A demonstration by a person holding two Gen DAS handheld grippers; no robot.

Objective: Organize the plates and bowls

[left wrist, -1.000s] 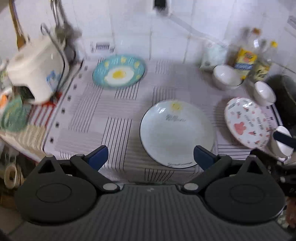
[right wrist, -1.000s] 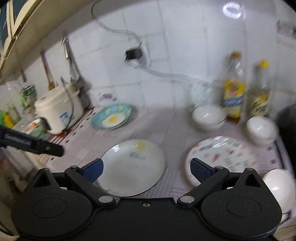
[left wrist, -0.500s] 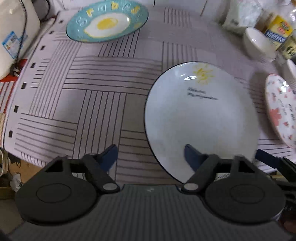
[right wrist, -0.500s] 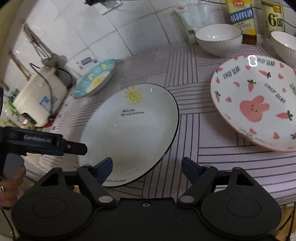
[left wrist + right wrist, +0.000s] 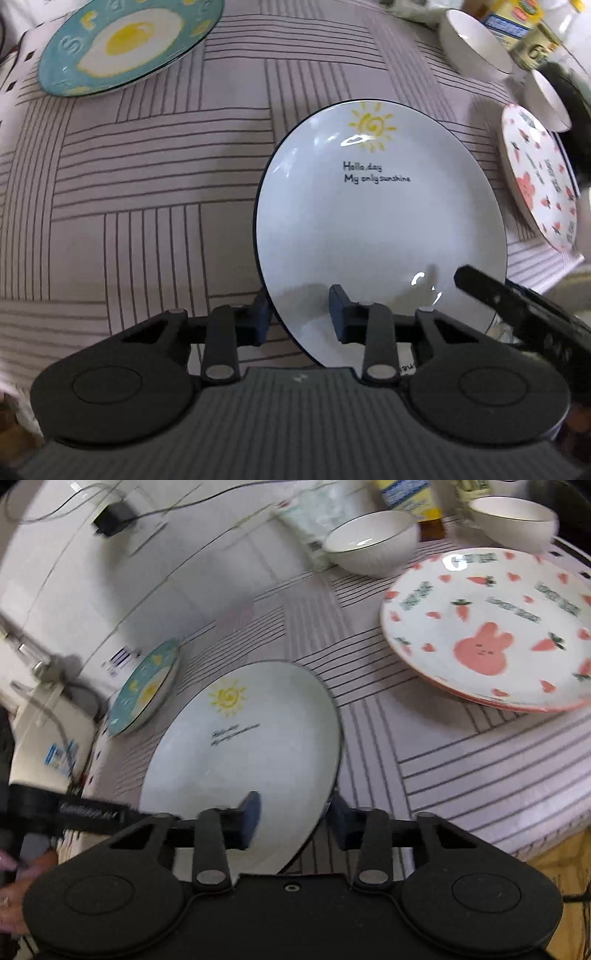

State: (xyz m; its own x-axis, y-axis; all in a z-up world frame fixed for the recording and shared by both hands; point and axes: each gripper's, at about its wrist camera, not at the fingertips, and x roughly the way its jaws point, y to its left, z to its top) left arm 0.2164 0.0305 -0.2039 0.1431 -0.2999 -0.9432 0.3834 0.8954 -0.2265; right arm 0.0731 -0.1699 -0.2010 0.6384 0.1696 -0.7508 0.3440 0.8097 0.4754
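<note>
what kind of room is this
Most likely a home kitchen counter: a white tiled wall behind, plates such as the sun plate and white bowls on a striped cloth, and what looks like a rice cooker at the side.

Right tongs (image 5: 291,821) have just been closing, and now straddle the near rim of the white sun plate (image 5: 243,734): one blue pad over it, the other just outside the edge. Bunny-and-carrot plate (image 5: 491,627) sits to its right on the striped counter (image 5: 461,760), two white bowls (image 5: 371,541) behind, fried-egg plate (image 5: 146,686) far left.
</note>
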